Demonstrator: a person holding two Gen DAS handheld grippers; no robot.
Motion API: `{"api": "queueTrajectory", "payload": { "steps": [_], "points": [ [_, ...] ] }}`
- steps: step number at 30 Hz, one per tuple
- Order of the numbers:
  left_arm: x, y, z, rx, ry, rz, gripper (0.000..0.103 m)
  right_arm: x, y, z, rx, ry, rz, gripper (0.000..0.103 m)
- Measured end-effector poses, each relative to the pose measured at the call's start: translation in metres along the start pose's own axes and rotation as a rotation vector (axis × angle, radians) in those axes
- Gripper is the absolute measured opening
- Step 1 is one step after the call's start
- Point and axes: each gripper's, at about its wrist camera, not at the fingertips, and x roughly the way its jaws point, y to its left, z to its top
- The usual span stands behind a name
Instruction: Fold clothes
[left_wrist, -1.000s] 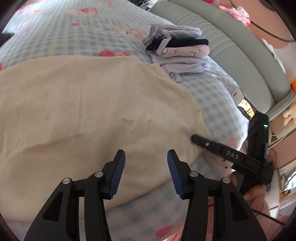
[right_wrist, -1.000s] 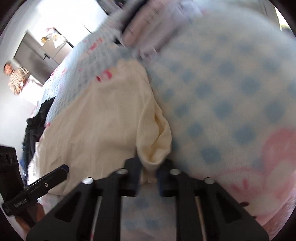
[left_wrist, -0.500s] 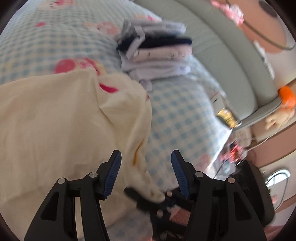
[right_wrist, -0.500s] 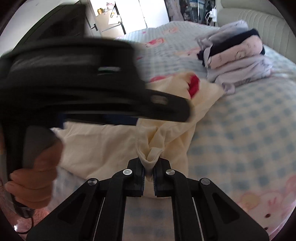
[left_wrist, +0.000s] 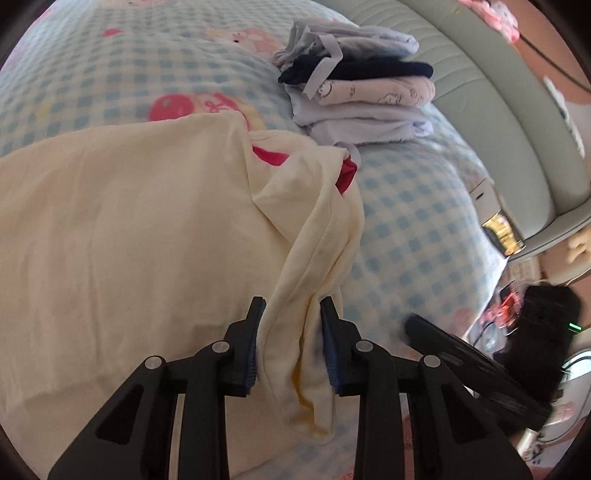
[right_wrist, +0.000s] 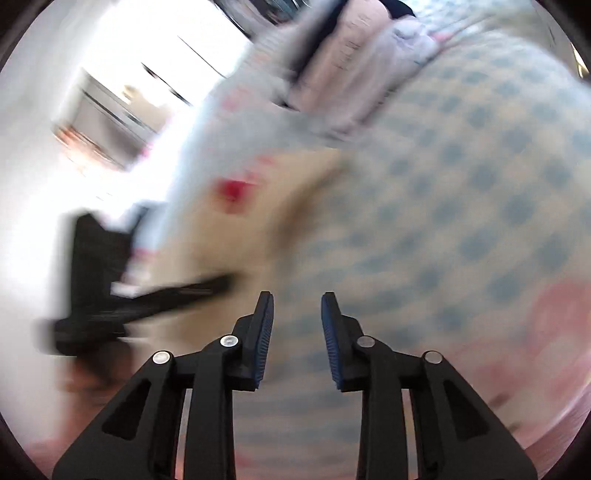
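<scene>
Nearest to me, my left gripper (left_wrist: 291, 314) is pinching a bunched fold of the cream garment (left_wrist: 129, 240) between its blue-padded fingers (left_wrist: 330, 354), the cloth hanging down in the gap and draping below the tips. From there the garment is spreading away toward 9 and 10 o'clock across the blue checked bed (left_wrist: 413, 206), with a red trim (left_wrist: 345, 173) showing at its raised edge around 12 o'clock. My right gripper (right_wrist: 297, 310) is hanging released, its fingers (right_wrist: 264, 332) parted with nothing between them, over the checked bedcover; this view is heavily blurred. In the left wrist view that gripper is showing as a dark shape at 4 o'clock. Further off, at 1 o'clock, a stack of folded clothes (left_wrist: 362, 92) is sitting on the bed just beyond the garment's far edge. Behind it, a pale green padded headboard (left_wrist: 517, 110) is curving along the bed's far side.
</scene>
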Motion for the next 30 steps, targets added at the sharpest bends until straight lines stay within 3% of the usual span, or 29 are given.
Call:
{"api": "queueTrajectory", "payload": {
  "steps": [2,5,9,10,11,12,14,17,20,22,24,27,29,30],
  "points": [
    [0.000,0.000,0.003,-0.010,0.000,-0.028,0.047,0.011,0.000,0.001,-0.008,0.022,-0.014,0.028],
    [0.001,-0.001,0.006,-0.025,0.001,-0.070,0.051,0.027,0.000,0.003,-0.019,0.056,-0.034,0.028],
    [0.011,-0.013,0.009,0.001,0.030,-0.065,0.056,0.048,-0.001,0.006,-0.034,0.101,-0.062,0.028],
    [0.014,-0.017,0.008,0.012,0.032,-0.046,0.052,0.054,-0.001,0.008,-0.040,0.108,-0.072,0.028],
    [0.015,-0.019,0.007,0.027,0.025,-0.005,0.040,0.060,-0.001,0.011,-0.051,0.109,-0.089,0.028],
    [0.015,-0.020,0.006,0.034,0.020,0.052,0.010,0.064,0.000,0.013,-0.058,0.110,-0.100,0.028],
    [0.001,-0.012,0.005,-0.002,-0.012,0.026,0.011,0.060,0.004,0.012,-0.062,0.109,-0.103,0.028],
    [-0.047,0.012,0.000,-0.090,-0.134,-0.028,0.010,0.051,0.016,0.017,-0.084,0.096,-0.072,0.029],
    [-0.099,0.059,-0.017,-0.233,-0.258,-0.038,0.010,0.053,0.044,0.015,-0.175,0.098,-0.093,0.037],
    [-0.116,0.103,-0.038,-0.335,-0.301,0.005,0.010,0.058,0.065,0.011,-0.244,0.111,-0.100,0.037],
    [-0.112,0.135,-0.052,-0.403,-0.253,0.042,0.010,0.074,0.078,0.002,-0.277,0.158,-0.084,0.037],
    [-0.104,0.164,-0.074,-0.469,-0.196,0.003,0.012,0.100,0.094,-0.011,-0.320,0.224,-0.103,0.036],
    [-0.107,0.170,-0.082,-0.494,-0.210,-0.047,0.024,0.109,0.097,-0.018,-0.328,0.234,-0.125,0.036],
    [-0.111,0.169,-0.084,-0.487,-0.225,-0.060,0.036,0.111,0.098,-0.020,-0.323,0.233,-0.128,0.036]
  ]
}}
